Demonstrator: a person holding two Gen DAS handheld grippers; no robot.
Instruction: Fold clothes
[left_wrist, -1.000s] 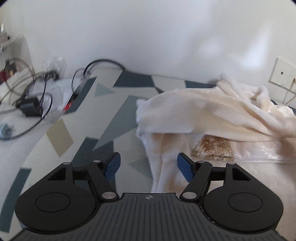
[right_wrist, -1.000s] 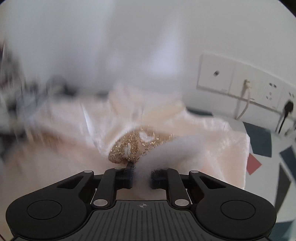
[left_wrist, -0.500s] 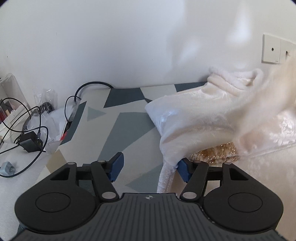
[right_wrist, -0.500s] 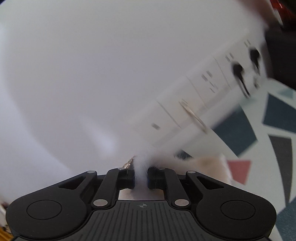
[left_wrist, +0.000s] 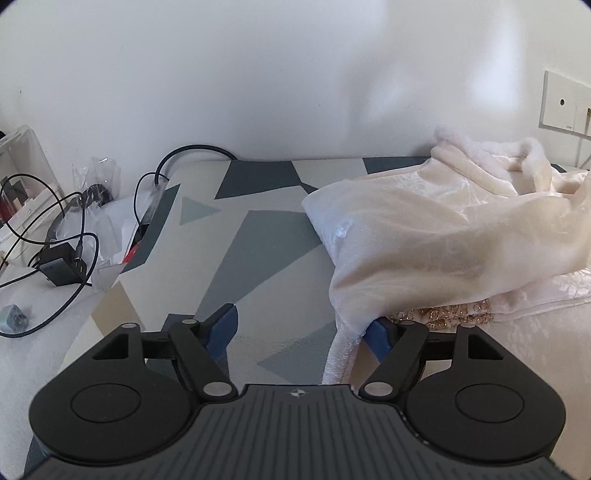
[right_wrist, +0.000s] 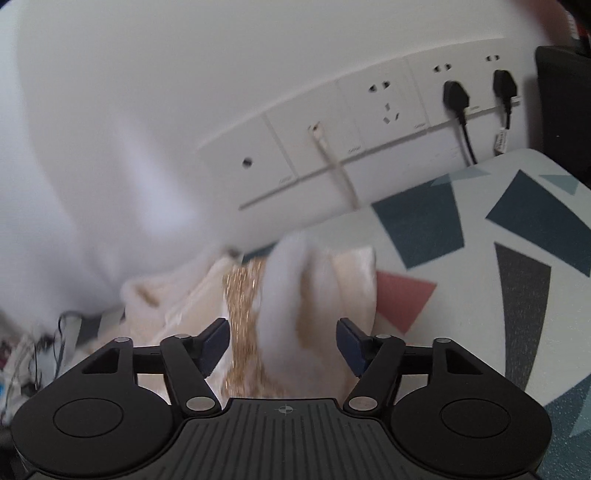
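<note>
Cream plush fabric, a soft velvety garment with a gold sequinned patch (left_wrist: 443, 229), lies heaped on the table covered in a grey, blue and beige geometric-patterned cloth (left_wrist: 258, 236), towards the wall with the white socket panels (right_wrist: 369, 122). One broad flap is turned over the body of the garment, and the gold trim shows beneath its lower edge.

Left tongs (left_wrist: 301, 326): spread wide, low over the table. A hanging edge of the cream fabric drops between the blue pads beside the right-hand one; whether it touches that pad cannot be told. Nothing is pinched.

Right tongs (right_wrist: 282, 338): spread wide. A fluffy white strip of the garment lies in the gap between the pads, blurred, gripped by neither.

Progress, as judged: partial. One layer is laid across, but the pile is uneven, with a rumpled furry collar or cuff standing up at the far side and edges not aligned. No compact, squared bundle is present. Smoothing and further folds appear to remain.

Loose black cables and a charger (left_wrist: 62, 266) sit at the left, clear of the garment.
</note>
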